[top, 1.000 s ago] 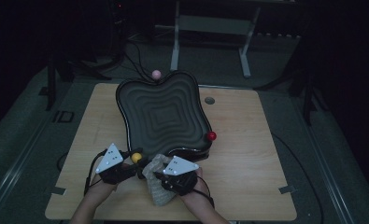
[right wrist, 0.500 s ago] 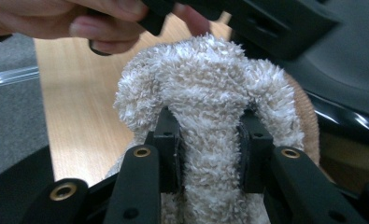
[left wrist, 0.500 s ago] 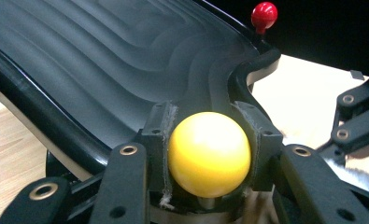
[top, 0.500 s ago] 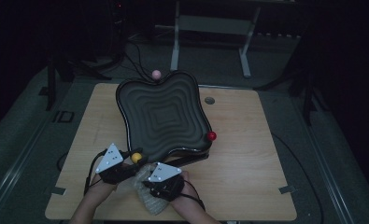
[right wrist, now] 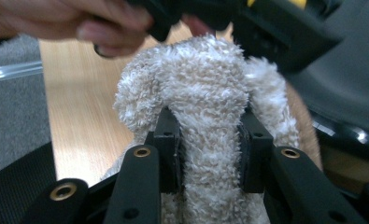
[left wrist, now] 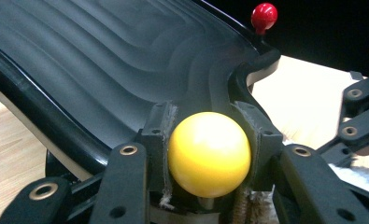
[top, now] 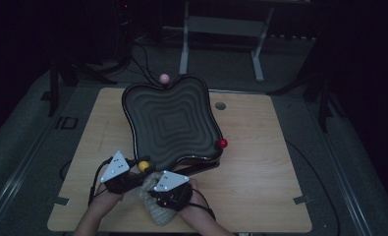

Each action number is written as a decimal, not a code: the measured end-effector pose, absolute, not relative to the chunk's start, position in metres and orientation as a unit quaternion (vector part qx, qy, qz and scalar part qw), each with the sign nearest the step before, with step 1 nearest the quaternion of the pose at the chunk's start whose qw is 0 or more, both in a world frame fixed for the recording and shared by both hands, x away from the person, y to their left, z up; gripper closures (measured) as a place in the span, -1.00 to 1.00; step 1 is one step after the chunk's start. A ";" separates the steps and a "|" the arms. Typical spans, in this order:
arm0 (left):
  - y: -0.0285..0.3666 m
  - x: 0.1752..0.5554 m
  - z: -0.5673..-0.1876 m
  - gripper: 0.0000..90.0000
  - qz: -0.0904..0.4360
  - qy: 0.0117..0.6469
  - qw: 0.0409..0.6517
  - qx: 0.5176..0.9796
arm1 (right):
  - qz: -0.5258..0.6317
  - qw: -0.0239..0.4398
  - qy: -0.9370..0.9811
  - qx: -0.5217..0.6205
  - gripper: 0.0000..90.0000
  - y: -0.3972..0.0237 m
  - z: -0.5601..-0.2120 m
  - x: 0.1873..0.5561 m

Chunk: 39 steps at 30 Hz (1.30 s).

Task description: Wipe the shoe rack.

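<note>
A black tray (top: 172,123) with a rippled inside stands tilted on the wooden table (top: 260,187). Ball knobs sit on its rim: pink (top: 164,77) at the far edge, red (top: 222,143) at the right, yellow (top: 143,165) at the near corner. My left gripper (top: 140,168) is shut on the yellow ball (left wrist: 209,154), its pads (left wrist: 159,126) pressed on both sides. My right gripper (top: 151,191) is shut on a fluffy off-white cloth (right wrist: 205,93), which hangs below the hands (top: 157,214) near the table's front edge.
A round grommet hole (top: 220,105) sits in the table behind the tray. The person's left hand (right wrist: 79,23) and its gripper are just beyond the cloth. Dark stands and cables (top: 221,29) lie on the floor beyond the table.
My right gripper has carried the cloth leftward and a little toward the front edge, closer to the left hand. The left gripper has stayed on the yellow ball.
</note>
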<state>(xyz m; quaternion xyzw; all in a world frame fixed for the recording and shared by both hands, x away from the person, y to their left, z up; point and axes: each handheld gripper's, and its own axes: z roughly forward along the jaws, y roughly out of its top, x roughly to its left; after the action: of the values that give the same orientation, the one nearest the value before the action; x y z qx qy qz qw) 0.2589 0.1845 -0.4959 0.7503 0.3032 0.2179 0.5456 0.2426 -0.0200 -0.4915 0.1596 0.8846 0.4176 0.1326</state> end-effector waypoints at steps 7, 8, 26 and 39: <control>0.185 0.259 -0.496 0.33 0.217 0.302 0.546 0.750 | 0.422 0.143 0.880 0.164 0.48 -0.029 -0.482 0.242; 0.185 0.259 -0.496 0.33 0.216 0.302 0.545 0.751 | 0.425 0.147 0.878 0.167 0.48 -0.032 -0.480 0.243; 0.185 0.259 -0.496 0.33 0.216 0.302 0.545 0.751 | 0.406 0.128 0.884 0.191 0.48 -0.053 -0.491 0.253; 0.184 0.259 -0.496 0.33 0.215 0.302 0.545 0.752 | 0.418 0.147 0.869 0.221 0.48 -0.077 -0.478 0.266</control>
<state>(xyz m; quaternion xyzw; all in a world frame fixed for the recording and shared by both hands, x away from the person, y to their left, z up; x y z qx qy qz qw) 0.2593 0.1844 -0.4956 0.7522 0.3016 0.2148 0.5451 0.2657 -0.0770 -0.4776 0.2210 0.8688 0.4180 0.1472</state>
